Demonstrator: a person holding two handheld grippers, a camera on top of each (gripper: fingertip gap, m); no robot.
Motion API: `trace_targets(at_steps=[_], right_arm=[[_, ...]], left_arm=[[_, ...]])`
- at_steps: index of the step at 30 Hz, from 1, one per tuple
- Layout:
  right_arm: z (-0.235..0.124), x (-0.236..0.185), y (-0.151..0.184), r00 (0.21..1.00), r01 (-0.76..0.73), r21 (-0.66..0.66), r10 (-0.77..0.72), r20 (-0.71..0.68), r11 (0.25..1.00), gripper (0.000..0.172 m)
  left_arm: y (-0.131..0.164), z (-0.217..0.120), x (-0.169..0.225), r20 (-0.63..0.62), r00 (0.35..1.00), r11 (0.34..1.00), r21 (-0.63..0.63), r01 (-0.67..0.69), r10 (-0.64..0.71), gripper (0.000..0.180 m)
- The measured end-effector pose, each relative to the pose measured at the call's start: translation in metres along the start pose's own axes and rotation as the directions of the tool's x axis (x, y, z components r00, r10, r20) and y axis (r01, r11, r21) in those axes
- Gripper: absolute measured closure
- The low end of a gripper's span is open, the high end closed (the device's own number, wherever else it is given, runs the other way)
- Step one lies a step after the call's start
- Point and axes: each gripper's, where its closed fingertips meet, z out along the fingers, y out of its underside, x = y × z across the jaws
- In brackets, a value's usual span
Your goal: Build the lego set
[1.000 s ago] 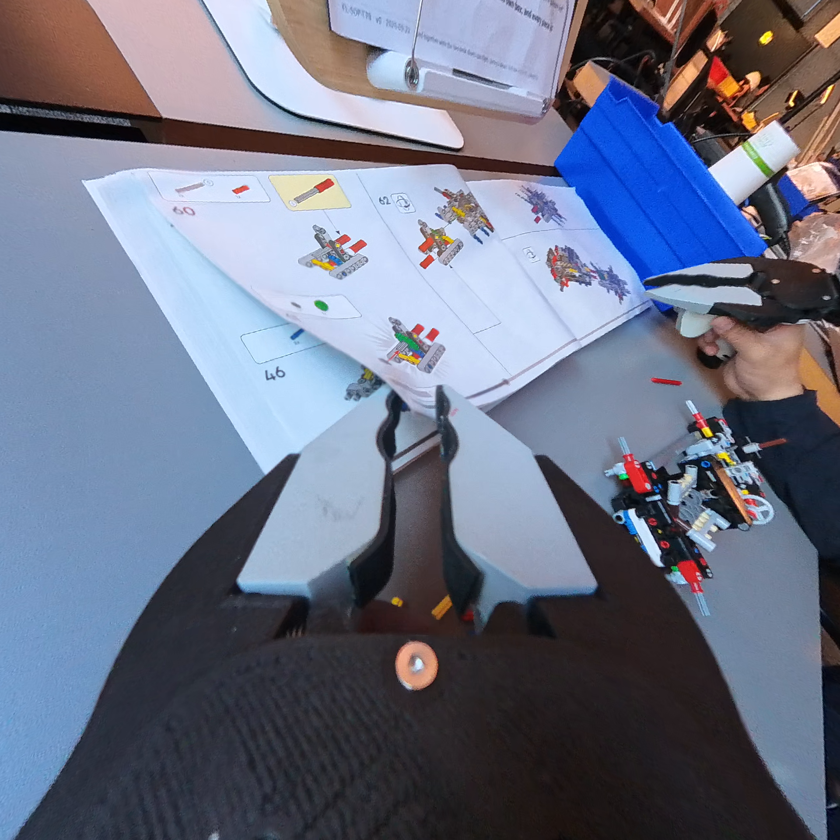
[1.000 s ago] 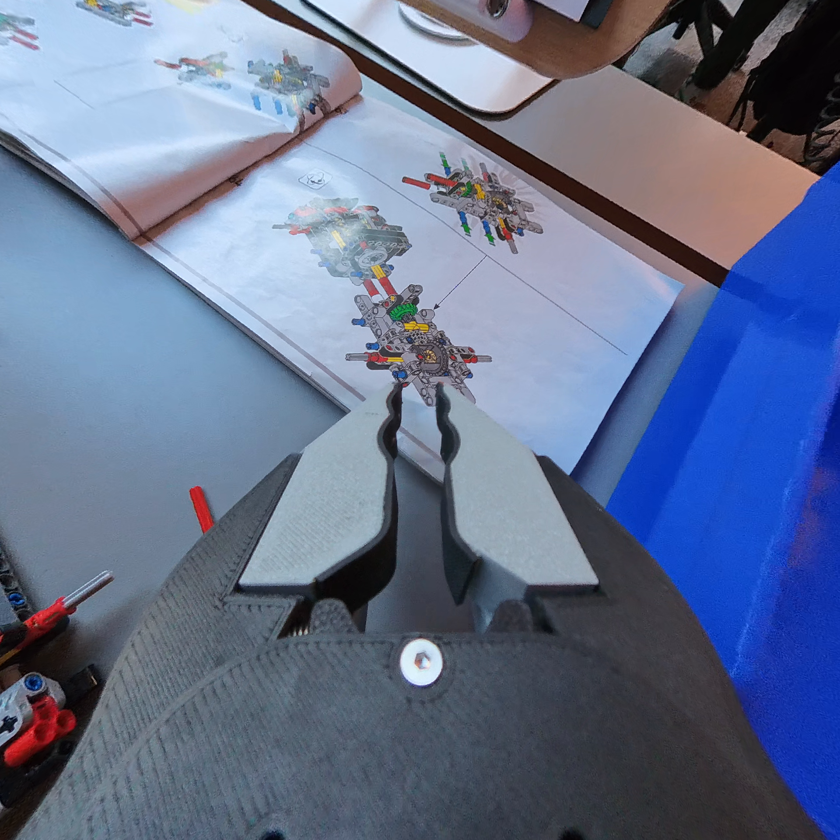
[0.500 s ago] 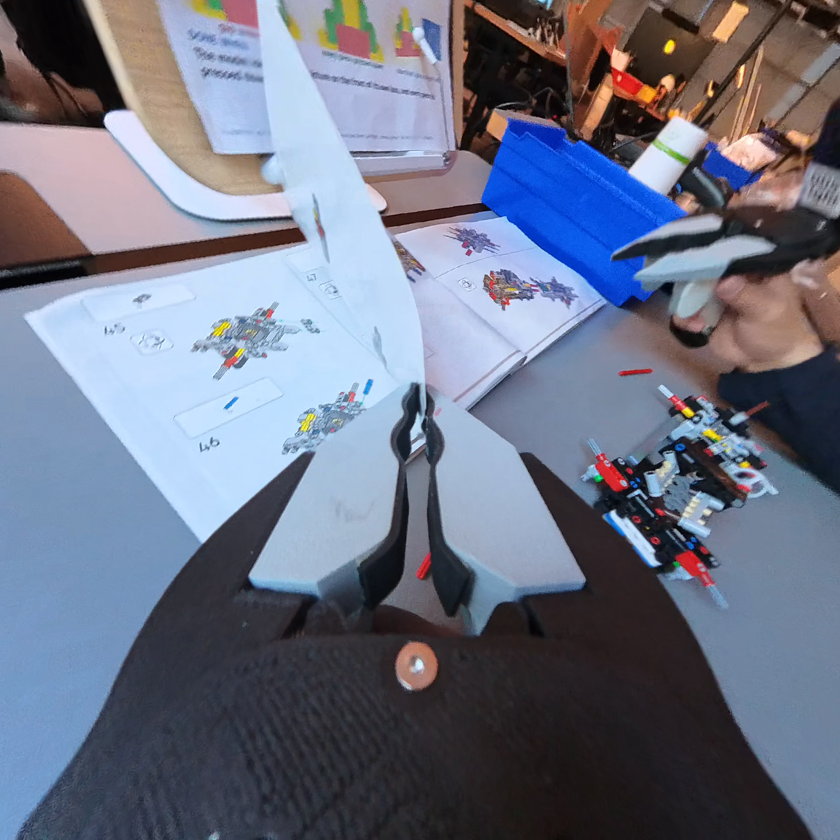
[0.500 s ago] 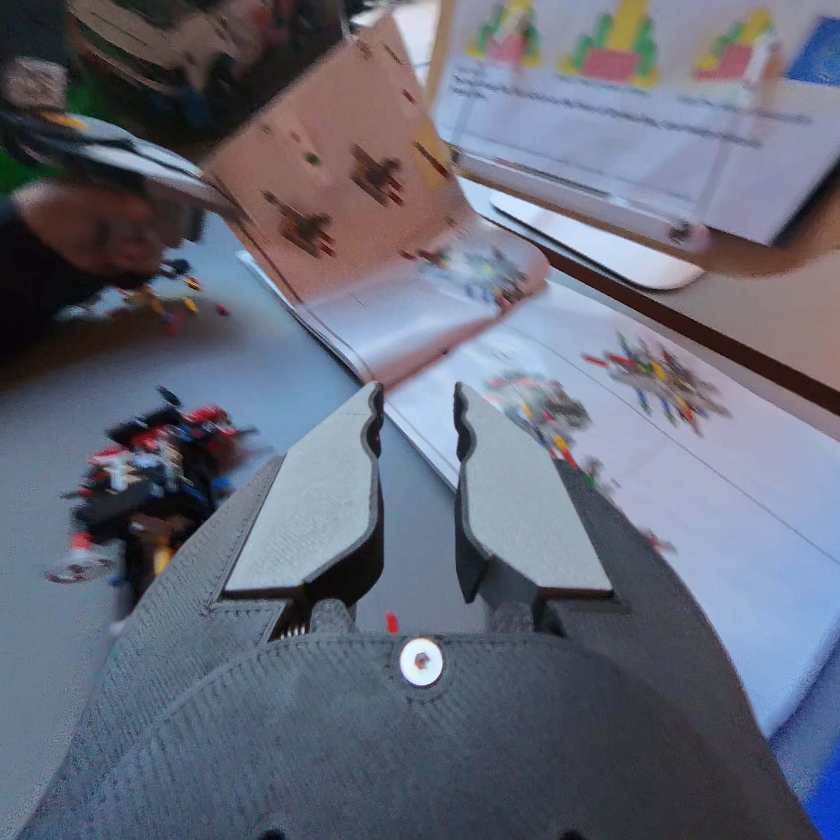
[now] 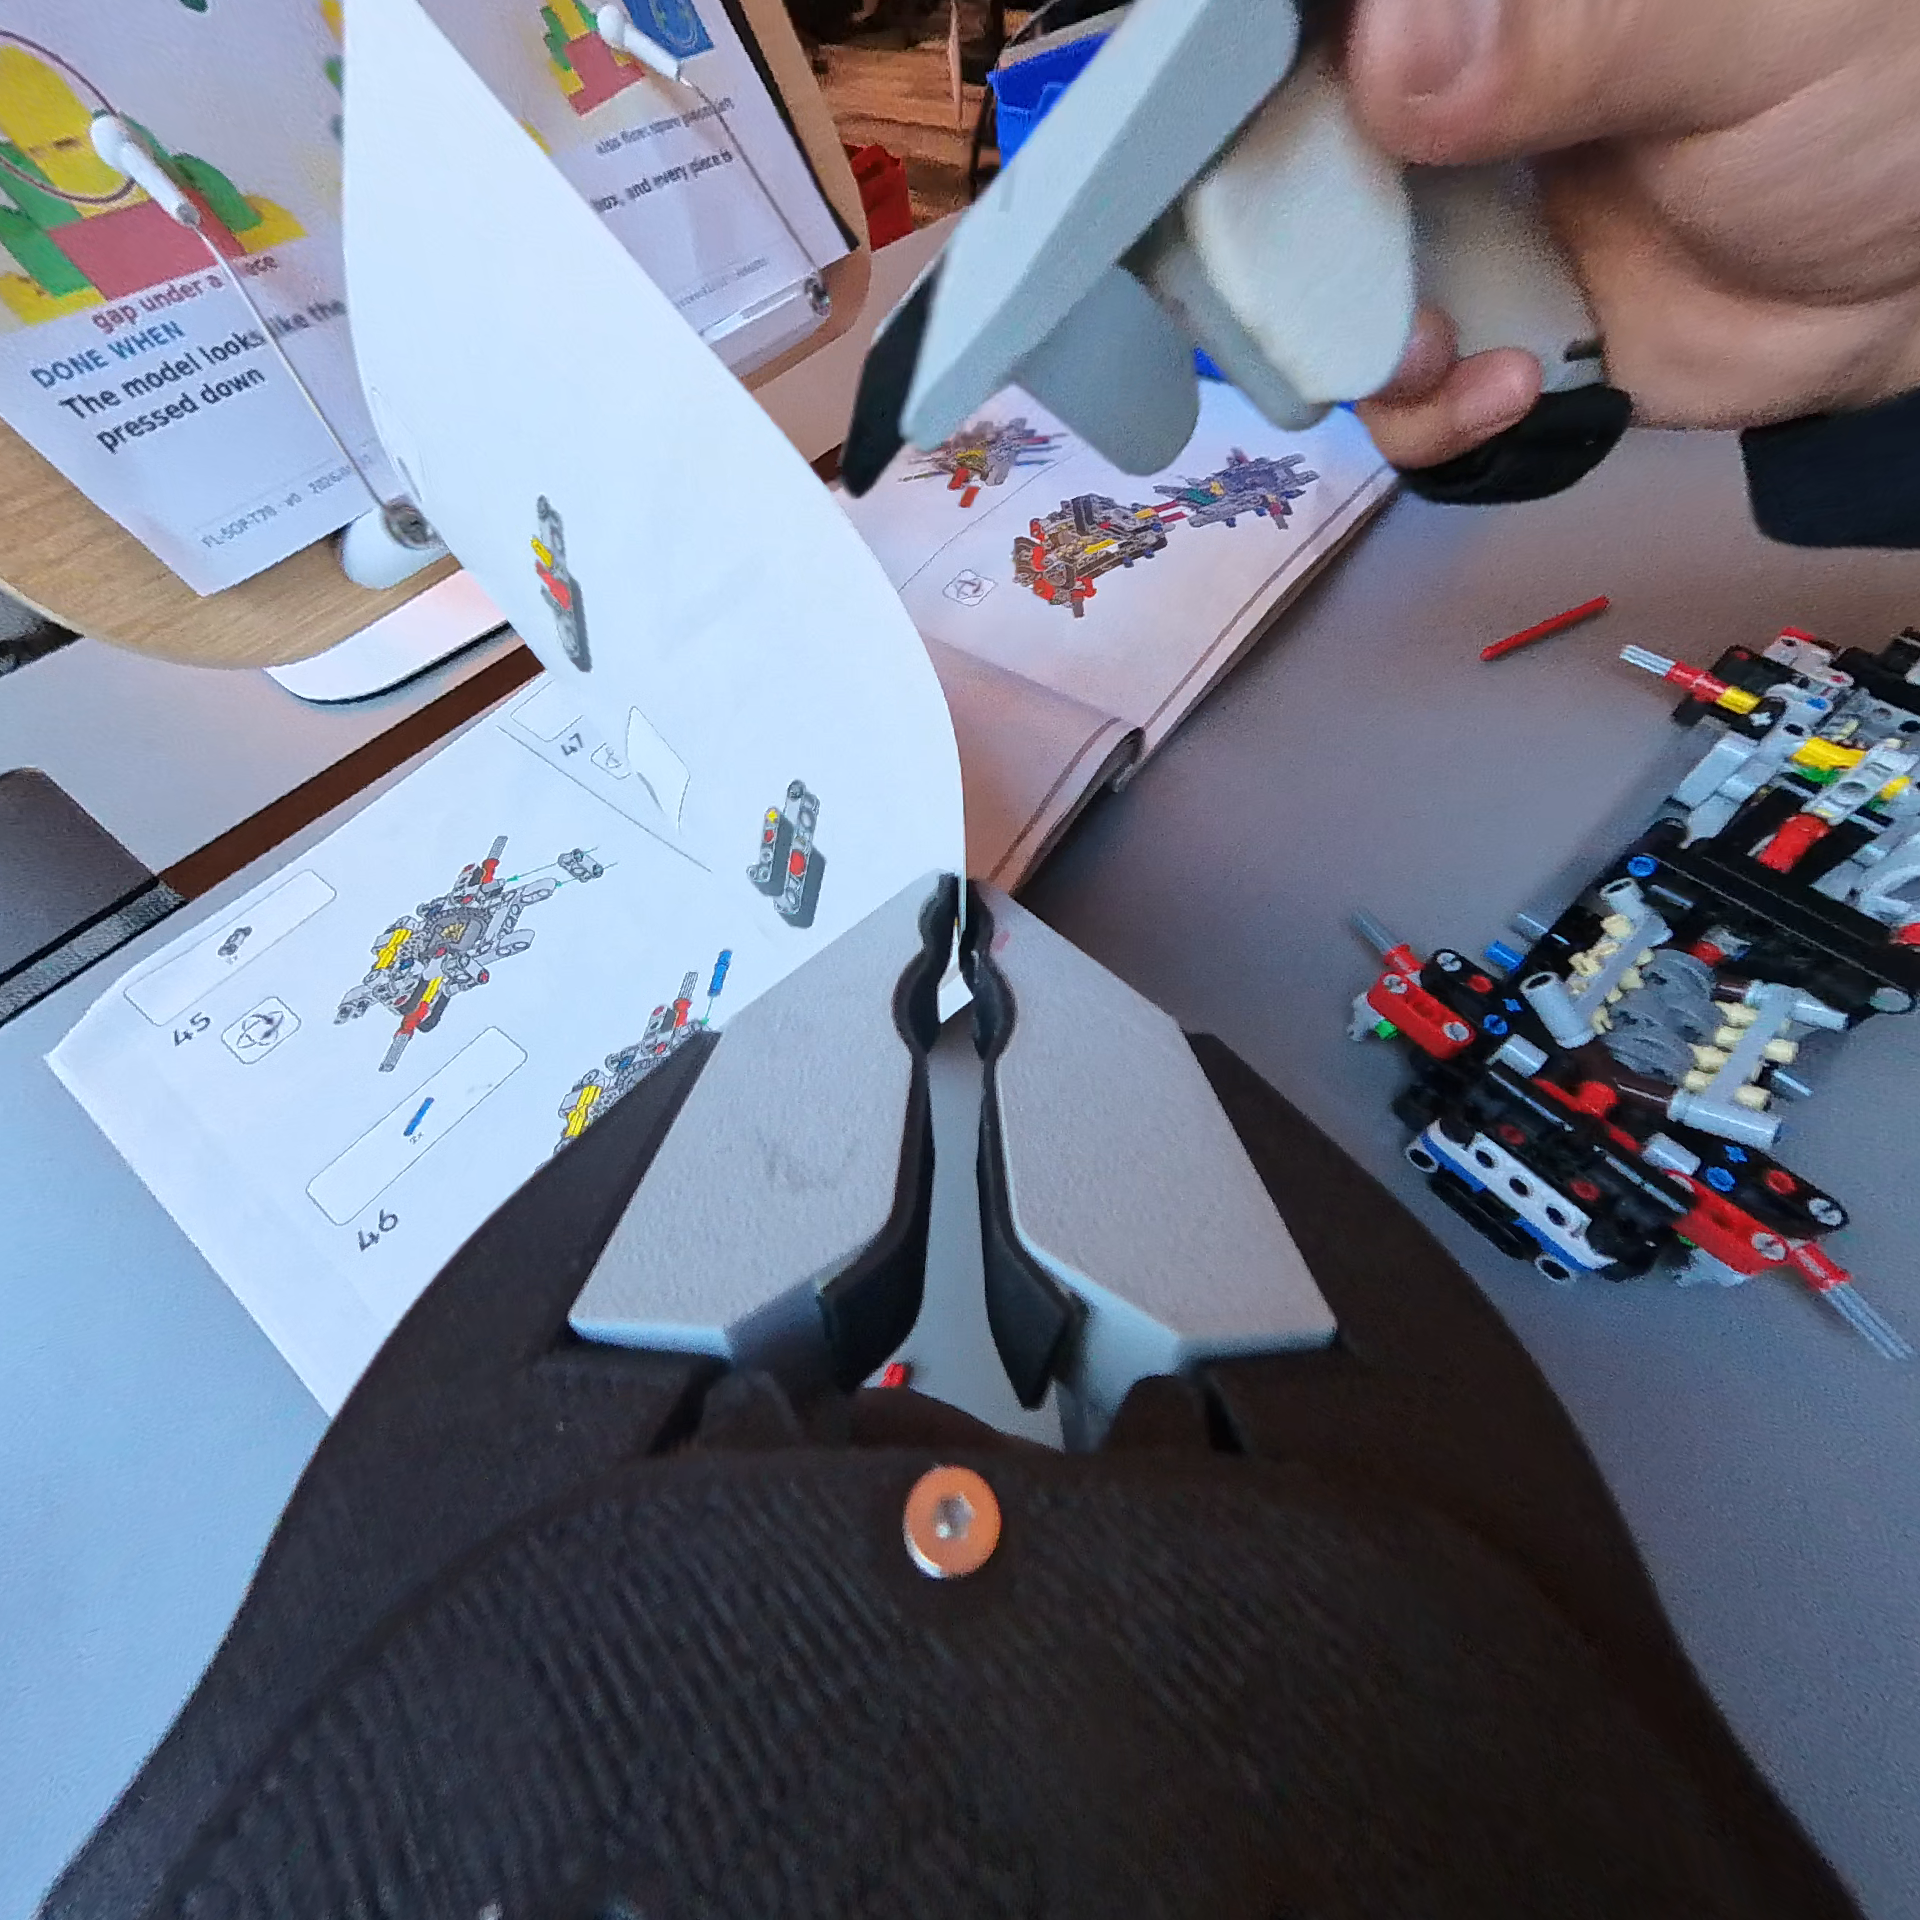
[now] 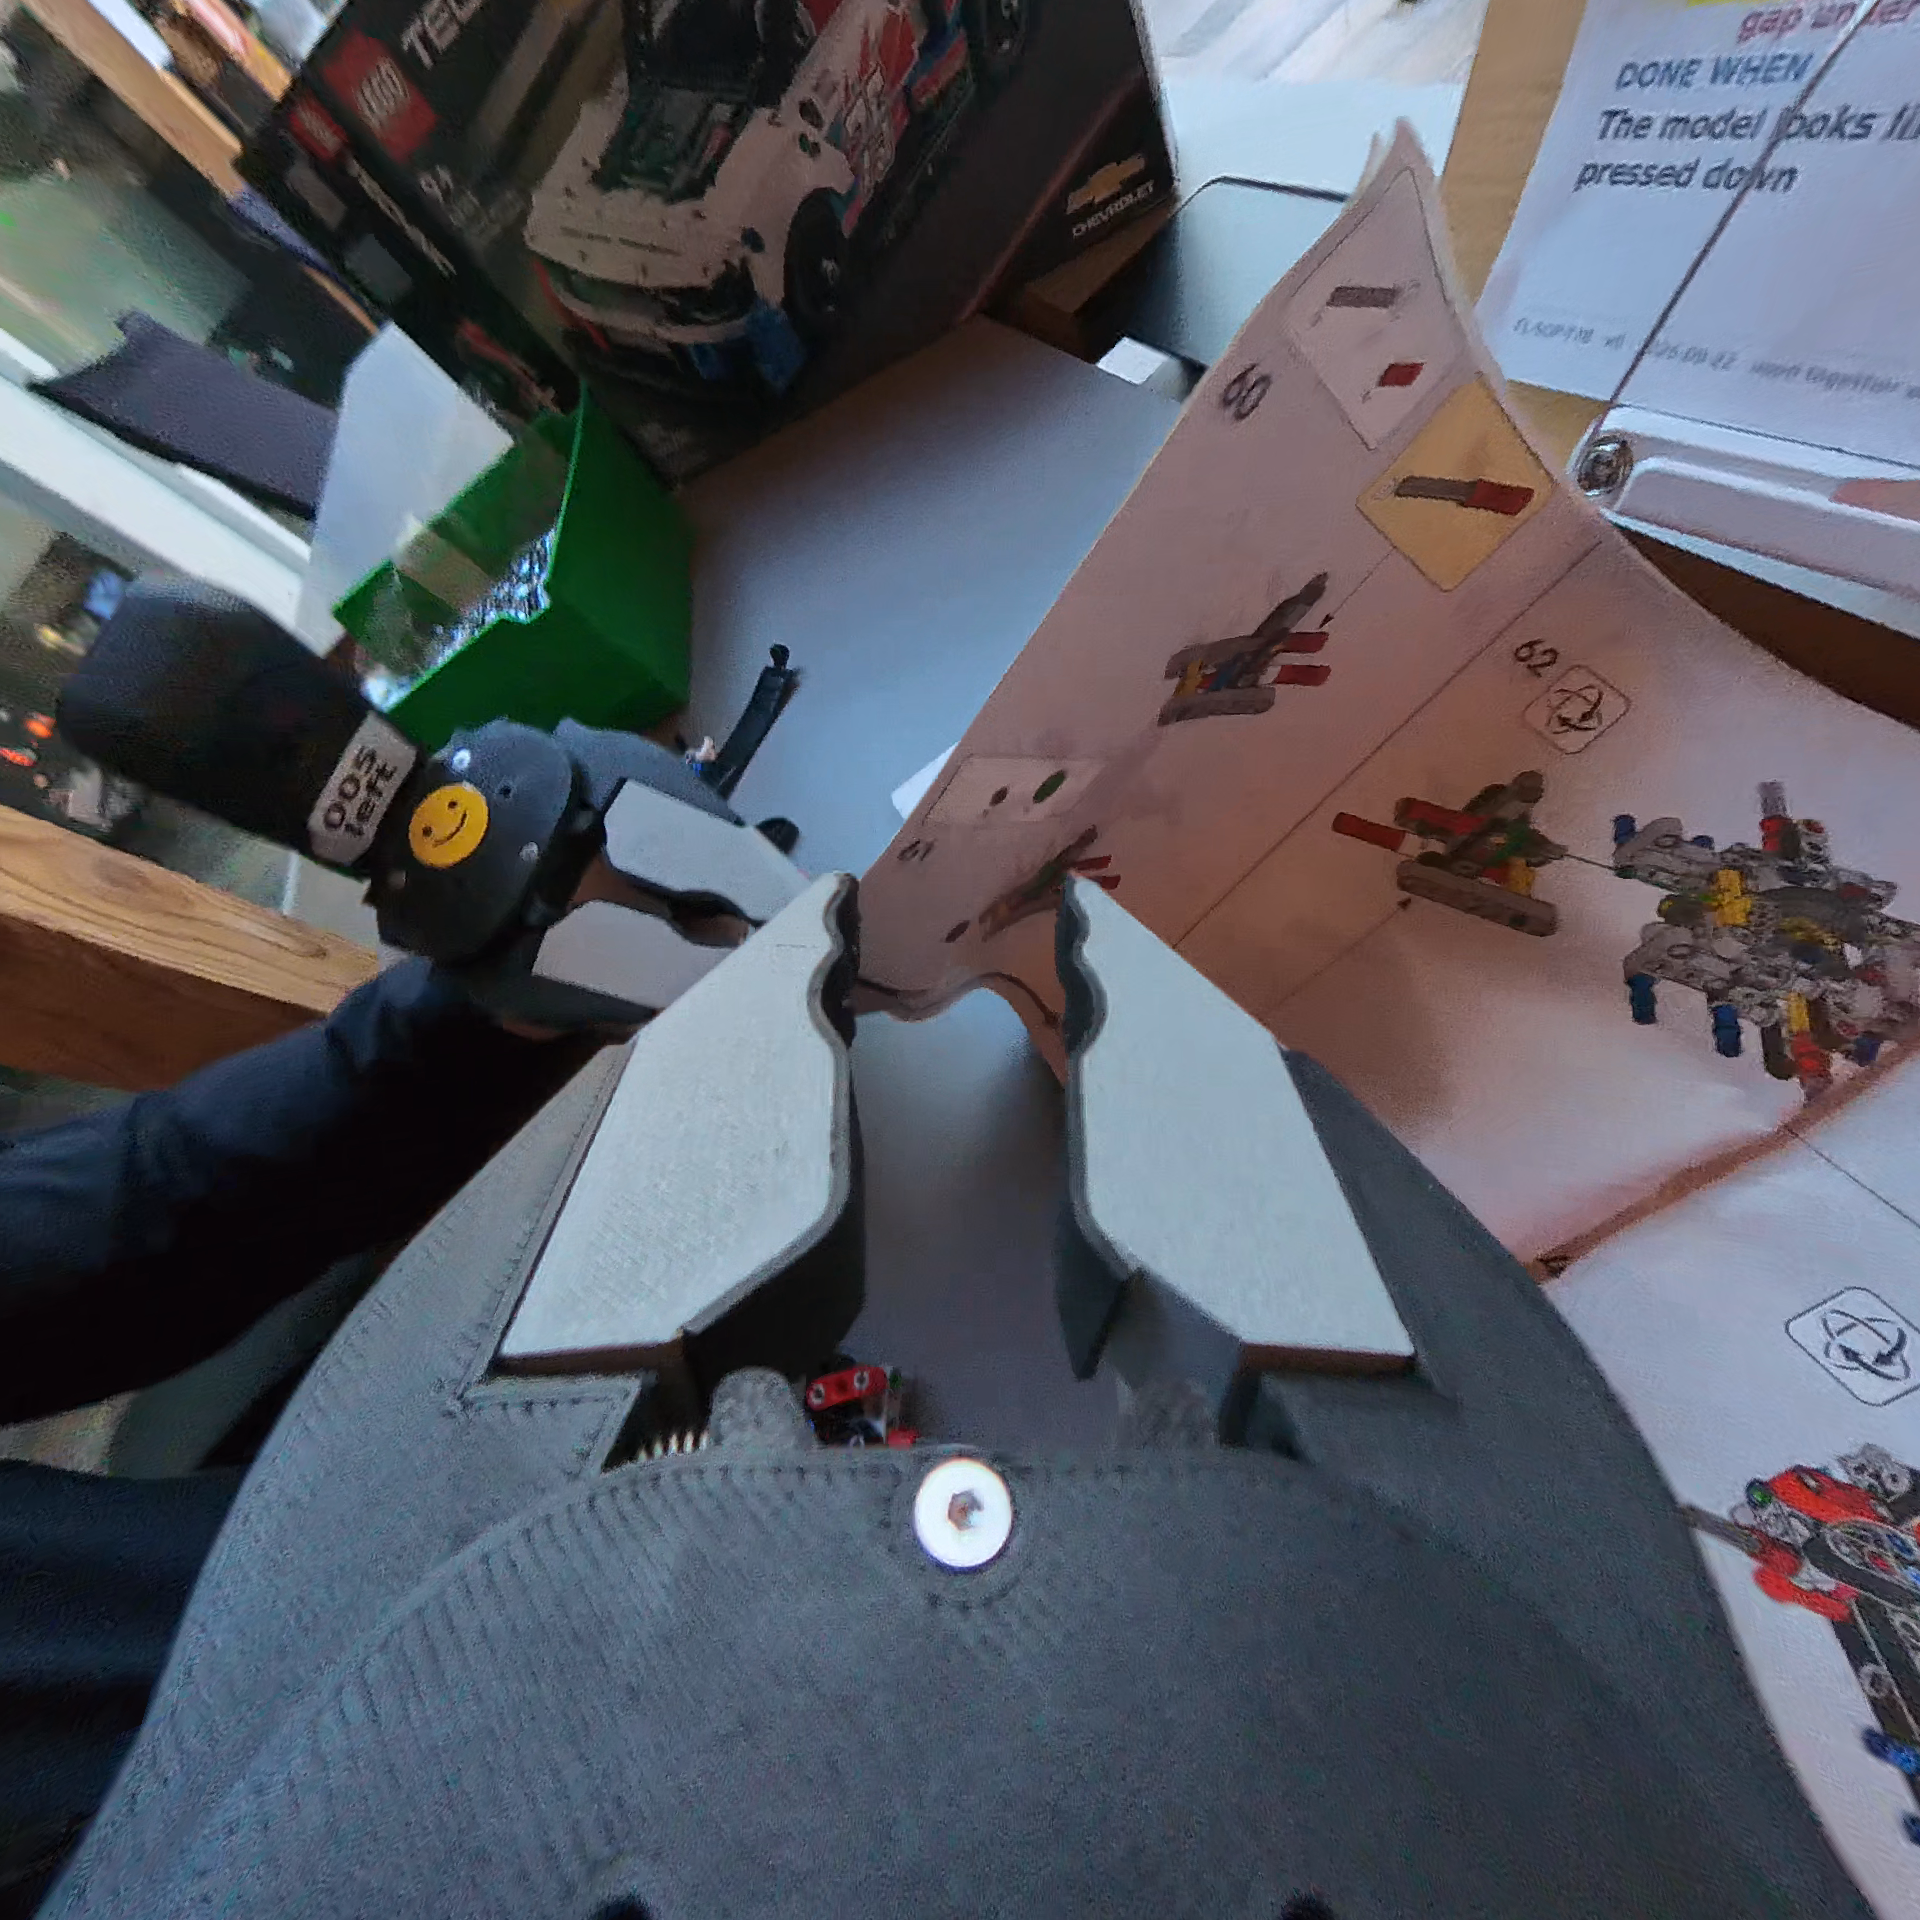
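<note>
Left wrist view: left gripper (image 5: pixel 958 914) is pressed together on the lower corner of a lifted page (image 5: pixel 623 499), both pads against the paper. The page curls up from the open instruction booklet (image 5: pixel 312 997) lying on the grey table (image 5: pixel 1299 790). The right gripper (image 5: pixel 997 416), in a hand (image 5: pixel 1662 208), hovers above the booklet's far half. A half-built brick model (image 5: pixel 1662 1039) and a loose red pin (image 5: pixel 1543 629) lie to the right.

Right wrist view: right gripper (image 6: pixel 956 935) is spread, pinching nothing; the page's bent corner (image 6: pixel 935 997) sits between its fingertips without both pressing. A green bin (image 6: pixel 540 613) and a printed box (image 6: pixel 727 208) stand behind.

Risk, as I judge it: thin paper held at one corner could tear or crease if pulled sideways, or slip free.
</note>
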Motion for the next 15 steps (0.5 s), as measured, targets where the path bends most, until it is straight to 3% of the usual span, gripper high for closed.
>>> trace_targets(at_steps=[7, 15], right_arm=[[-0.0019, 0.0046, -0.0107, 0.994, -0.098, 0.068, 0.094, 0.058, 0.993, 0.146], [-0.0032, 0.0006, -0.0108, 0.989, -0.118, 0.085, 0.109, 0.101, 0.989, 0.172]], left_arm=[[-0.0008, 0.0023, 0.0061, -0.011, 1.0, 1.0, -0.002, -0.01, 0.01, 0.18], [-0.0009, 0.0023, 0.0063, 0.002, 1.0, 1.0, -0.012, -0.016, 0.016, 0.18]])
